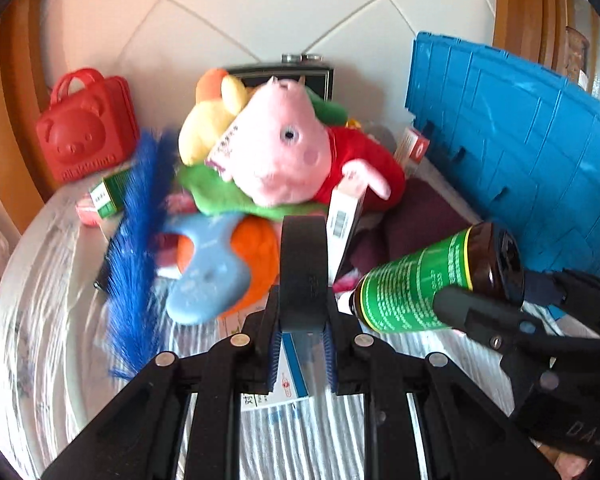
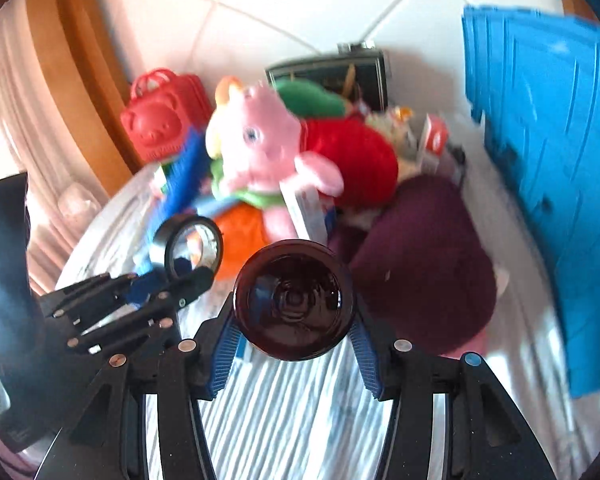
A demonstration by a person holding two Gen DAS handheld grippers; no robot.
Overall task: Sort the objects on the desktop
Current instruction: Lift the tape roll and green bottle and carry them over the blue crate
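The left gripper (image 1: 302, 354) is clamped on a black magnifying glass (image 1: 303, 268). The right gripper (image 2: 294, 346) grips a brown bottle (image 2: 294, 300), both in front of the pink pig toy (image 1: 278, 152).

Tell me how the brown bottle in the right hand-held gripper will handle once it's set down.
The brown bottle looks like glossy glass, so it is probably slippery between the pads and breakable if dropped. Its round body would likely roll if laid on its side on the striped cloth. Stood upright on that soft cloth, it may tip.
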